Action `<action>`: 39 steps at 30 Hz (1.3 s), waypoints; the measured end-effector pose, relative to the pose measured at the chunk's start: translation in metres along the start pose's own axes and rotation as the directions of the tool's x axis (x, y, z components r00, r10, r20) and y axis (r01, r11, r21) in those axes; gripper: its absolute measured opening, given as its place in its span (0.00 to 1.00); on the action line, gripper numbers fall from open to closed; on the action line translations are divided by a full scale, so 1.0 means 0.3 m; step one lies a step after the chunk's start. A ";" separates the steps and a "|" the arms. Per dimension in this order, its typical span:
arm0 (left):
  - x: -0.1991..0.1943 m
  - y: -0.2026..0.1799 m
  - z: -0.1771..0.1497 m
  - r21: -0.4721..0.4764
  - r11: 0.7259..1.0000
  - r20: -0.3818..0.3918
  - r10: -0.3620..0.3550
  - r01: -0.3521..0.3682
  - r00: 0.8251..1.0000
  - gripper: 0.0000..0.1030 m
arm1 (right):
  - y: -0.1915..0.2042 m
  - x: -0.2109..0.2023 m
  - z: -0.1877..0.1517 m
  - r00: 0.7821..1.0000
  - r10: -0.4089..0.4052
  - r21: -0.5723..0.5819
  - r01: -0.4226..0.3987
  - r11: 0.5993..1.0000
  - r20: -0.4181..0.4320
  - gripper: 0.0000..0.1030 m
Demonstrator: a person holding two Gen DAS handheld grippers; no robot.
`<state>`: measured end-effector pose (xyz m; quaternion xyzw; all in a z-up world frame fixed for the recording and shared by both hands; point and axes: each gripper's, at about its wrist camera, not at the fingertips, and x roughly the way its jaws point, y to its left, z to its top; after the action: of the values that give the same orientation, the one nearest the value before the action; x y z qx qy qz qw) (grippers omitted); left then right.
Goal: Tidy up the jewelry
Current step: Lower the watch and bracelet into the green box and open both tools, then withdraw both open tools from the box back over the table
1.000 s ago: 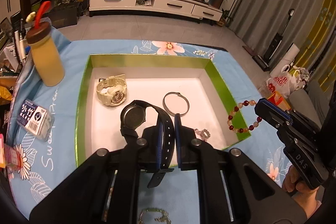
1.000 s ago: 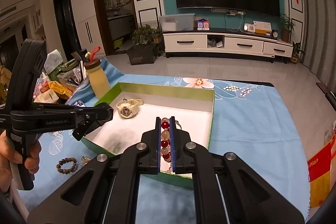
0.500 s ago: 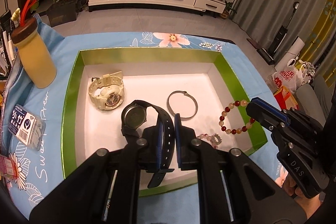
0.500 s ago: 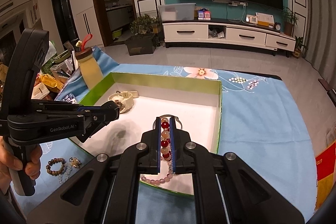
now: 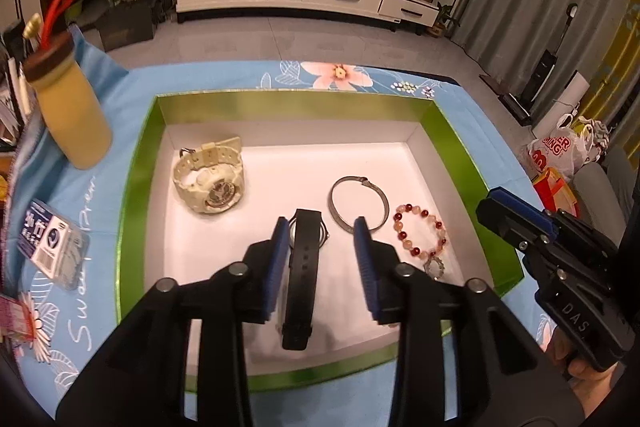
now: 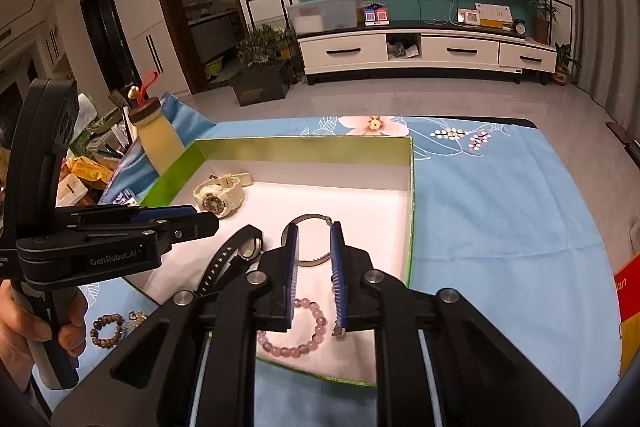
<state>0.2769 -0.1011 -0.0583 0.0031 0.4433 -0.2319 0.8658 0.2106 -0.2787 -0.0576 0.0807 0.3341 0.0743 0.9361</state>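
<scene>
On left gripper (image 6: 208, 223), "GenRobot.AI", right gripper (image 5: 490, 205), "DAS"

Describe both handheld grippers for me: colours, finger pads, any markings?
Both are matte black plastic with blue ribbed pads and round silver bolts. The left gripper reads "GenRobot.AI" in white on its side. The right gripper shows raised letters "DAS". Bare hands hold the handles; no sleeves or cables are visible.
</scene>
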 end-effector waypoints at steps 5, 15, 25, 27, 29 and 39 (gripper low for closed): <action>-0.097 -0.033 -0.026 0.034 0.999 0.057 0.024 -0.026 0.998 0.67 | 0.001 -0.072 -0.019 1.000 0.015 0.024 -0.015 1.000 0.027 0.32; -0.300 -0.054 -0.154 0.025 0.995 0.115 0.090 -0.094 0.989 0.96 | -0.007 -0.255 -0.099 0.998 -0.039 0.069 0.035 0.997 0.054 0.69; -0.449 -0.052 -0.340 0.016 0.987 0.111 0.160 -0.162 0.981 0.98 | 0.006 -0.396 -0.207 1.000 -0.032 0.114 0.031 0.993 0.001 0.89; -0.475 -0.049 -0.369 0.001 0.987 0.112 0.157 -0.158 0.981 0.98 | 0.023 -0.421 -0.229 1.000 -0.019 0.112 0.020 0.993 -0.007 0.89; -0.497 -0.047 -0.398 -0.015 0.987 0.109 0.162 -0.162 0.981 0.98 | 0.038 -0.432 -0.246 1.000 -0.006 0.114 0.008 0.993 -0.019 0.89; -0.554 -0.029 -0.518 -0.053 0.982 0.088 0.187 -0.183 0.978 0.98 | 0.122 -0.439 -0.341 0.994 0.049 0.108 -0.038 0.993 -0.101 0.89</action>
<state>0.0713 -0.0097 -0.0231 0.0145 0.4057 -0.1402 0.9031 0.0413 -0.2580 -0.0475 0.1335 0.3839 0.0809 0.9101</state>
